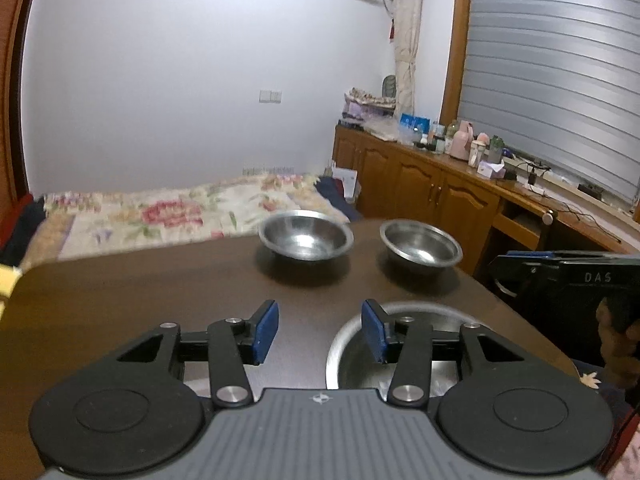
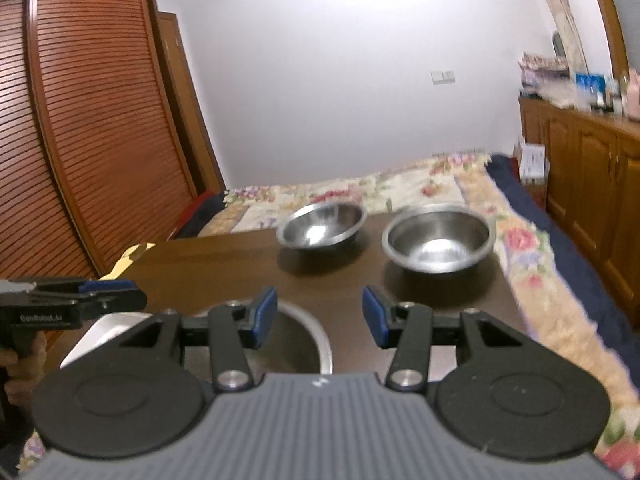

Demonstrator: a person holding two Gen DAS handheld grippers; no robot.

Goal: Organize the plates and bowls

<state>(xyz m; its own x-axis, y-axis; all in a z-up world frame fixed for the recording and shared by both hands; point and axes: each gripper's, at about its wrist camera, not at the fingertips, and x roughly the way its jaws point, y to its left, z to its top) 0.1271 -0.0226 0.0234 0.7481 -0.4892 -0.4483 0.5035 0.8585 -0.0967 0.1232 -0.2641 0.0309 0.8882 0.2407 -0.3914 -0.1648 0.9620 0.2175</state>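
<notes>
The left gripper (image 1: 320,330) is hovering with jaws parted and nothing between them; the right gripper (image 2: 320,322) is doing the same. A steel bowl (image 1: 348,354) is sitting on the dark table (image 1: 140,292) just beneath both grippers. Two more bowls, the left one (image 1: 306,240) and the right one (image 1: 420,248), are standing side by side well ahead of them.

Three steel bowls on the worktop (image 1: 160,288): far left bowl (image 1: 306,240), far right bowl (image 1: 421,243), near bowl (image 1: 352,356) under the tools. Two tools: left tool (image 1: 319,330), right tool (image 2: 319,316).
</notes>
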